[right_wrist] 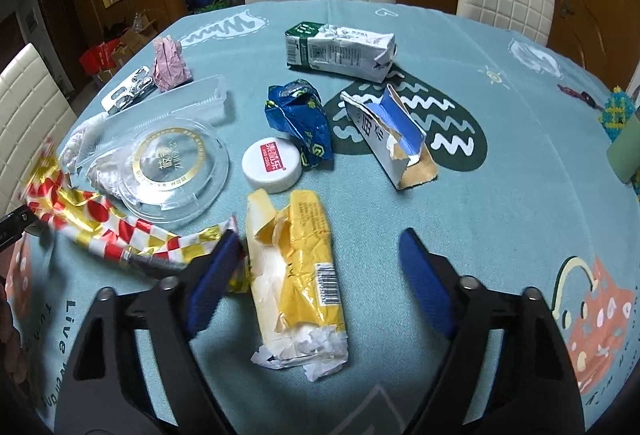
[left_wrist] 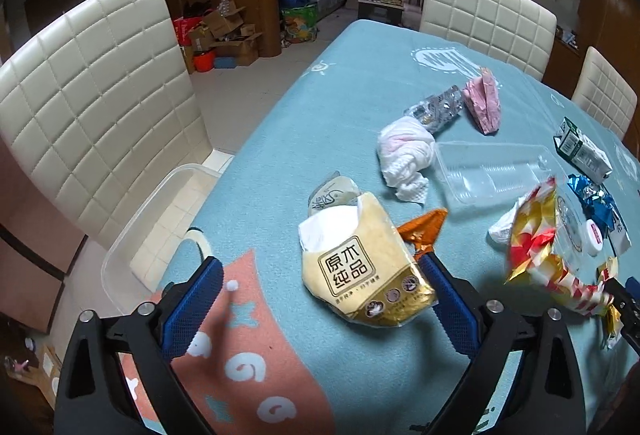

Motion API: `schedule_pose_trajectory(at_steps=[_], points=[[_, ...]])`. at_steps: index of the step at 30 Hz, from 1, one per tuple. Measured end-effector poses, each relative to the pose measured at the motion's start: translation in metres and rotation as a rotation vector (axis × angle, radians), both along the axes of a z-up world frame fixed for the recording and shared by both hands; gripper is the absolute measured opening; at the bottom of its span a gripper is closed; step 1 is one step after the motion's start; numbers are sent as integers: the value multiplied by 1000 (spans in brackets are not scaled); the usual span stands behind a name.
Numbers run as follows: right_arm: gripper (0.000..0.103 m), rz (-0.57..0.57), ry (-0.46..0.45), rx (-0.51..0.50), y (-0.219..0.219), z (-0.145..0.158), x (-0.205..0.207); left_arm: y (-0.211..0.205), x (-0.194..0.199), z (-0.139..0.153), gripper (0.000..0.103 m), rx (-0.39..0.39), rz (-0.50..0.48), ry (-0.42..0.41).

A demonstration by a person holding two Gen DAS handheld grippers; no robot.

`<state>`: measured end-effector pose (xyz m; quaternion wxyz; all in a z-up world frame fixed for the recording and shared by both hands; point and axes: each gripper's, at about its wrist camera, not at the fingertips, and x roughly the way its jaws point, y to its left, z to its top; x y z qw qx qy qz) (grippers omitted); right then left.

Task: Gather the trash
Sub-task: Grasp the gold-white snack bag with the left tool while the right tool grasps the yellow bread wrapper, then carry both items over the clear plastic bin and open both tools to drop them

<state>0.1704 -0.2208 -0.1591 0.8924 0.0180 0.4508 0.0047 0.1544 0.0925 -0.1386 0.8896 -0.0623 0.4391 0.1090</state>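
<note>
Left wrist view: the left gripper (left_wrist: 320, 299) hangs with jaws spread over a tissue pack (left_wrist: 366, 269) printed "原木纯品". The right gripper (right_wrist: 316, 275), also released, straddles a yellow wrapper (right_wrist: 296, 275) near the table (right_wrist: 500, 195) edge. Nearly all trash remains; the clear bin (left_wrist: 132, 231) at the table's left edge looks empty.

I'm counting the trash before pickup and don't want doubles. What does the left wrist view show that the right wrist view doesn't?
Only the left wrist view: the beige tissue pack, orange wrapper and clear bin at the table edge. Only the right wrist view: the yellow wrapper and torn white-and-blue box. Both: the red-and-gold wrapper, blue foil wrapper, white cap, green carton and pink wrapper.
</note>
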Motion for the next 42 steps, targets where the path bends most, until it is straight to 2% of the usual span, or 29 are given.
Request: schedule_pose_trajectory(at_steps=[3,6,8,9,10,14,23,30,36,42], points=[[59,5,27,41,-3,-4,0,5,-3,1,79,-32,3,-6],[38,7,30,33,-2,-5,-3,9,-5,-1,63,-63,-8,6],[35,11,30,46,-2,-4,-6,12,-6,-5,48,-95,-14,22],[34,8,24,50,-3,-2,-8,14,-7,-7,44,-103,-12,28],[31,6,19,48,-3,-1,-10,15,-9,-6,34,-96,-10,23],[28,2,-12,34,-3,8,-16,18,-17,-3,25,-132,-29,6],[26,-6,-153,-12,3,41,-37,20,-33,17,21,-132,-45,-79],[26,16,-173,-11,13,55,-48,23,-46,27,21,-138,-61,-129],[26,117,-184,-33,52,60,-50,35,-62,35,21,-97,-43,-166],[26,264,-139,7,102,60,-36,73,-76,37,21,-76,31,-178]])
